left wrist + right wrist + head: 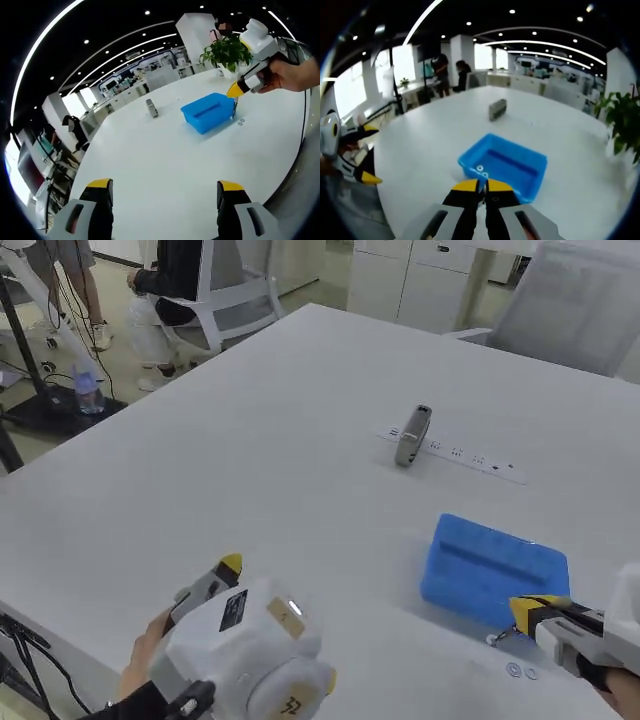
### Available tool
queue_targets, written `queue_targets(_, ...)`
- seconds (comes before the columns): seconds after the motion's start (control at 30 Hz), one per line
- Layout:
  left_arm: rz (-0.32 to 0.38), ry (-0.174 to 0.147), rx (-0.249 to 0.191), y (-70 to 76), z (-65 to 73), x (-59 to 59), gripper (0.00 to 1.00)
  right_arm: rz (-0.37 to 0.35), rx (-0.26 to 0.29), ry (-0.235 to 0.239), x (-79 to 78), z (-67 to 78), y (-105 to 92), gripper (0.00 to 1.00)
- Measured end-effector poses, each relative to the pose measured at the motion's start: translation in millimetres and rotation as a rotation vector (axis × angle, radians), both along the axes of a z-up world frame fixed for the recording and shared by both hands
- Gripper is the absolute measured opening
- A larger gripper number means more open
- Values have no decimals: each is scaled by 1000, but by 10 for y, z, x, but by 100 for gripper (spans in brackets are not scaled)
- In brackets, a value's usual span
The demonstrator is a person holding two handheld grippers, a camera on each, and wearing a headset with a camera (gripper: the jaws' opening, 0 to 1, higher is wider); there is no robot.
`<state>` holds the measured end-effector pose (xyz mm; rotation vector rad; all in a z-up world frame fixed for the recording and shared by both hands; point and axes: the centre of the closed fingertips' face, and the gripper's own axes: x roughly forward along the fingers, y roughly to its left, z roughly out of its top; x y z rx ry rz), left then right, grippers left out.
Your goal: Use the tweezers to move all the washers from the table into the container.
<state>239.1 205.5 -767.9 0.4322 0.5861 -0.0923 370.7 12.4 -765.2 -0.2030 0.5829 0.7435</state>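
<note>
Near the table's front right stands the blue container (495, 565) (209, 112) (520, 162). My right gripper (530, 610) (481, 186) (235, 90) is shut on thin tweezers (497, 637) (234, 107), whose tip hangs by the container's near wall. Two small washers (521, 671) (241, 121) lie on the table just in front of the container. A small ring (480, 169) shows low inside the container near its near wall; whether the tweezers hold it I cannot tell. My left gripper (228, 568) (165, 185) (365, 155) is open with nothing in it, at the front left.
A grey block (412, 435) (151, 108) (497, 109) rests on a white power strip (470, 458) at mid-table. Office chairs (225, 300) and people stand beyond the far edge. A potted plant (227, 52) is behind the table in the left gripper view.
</note>
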Motion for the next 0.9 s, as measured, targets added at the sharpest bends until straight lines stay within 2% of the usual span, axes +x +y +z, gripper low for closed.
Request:
queue_targets(0.37,-6,5,10,-8,-8,-3,88,8,27,-24,80,158,80,0)
queue_targets(0.9,-11,12,19,-10,-24,-5,87,32,25,-60,212,300,163,0)
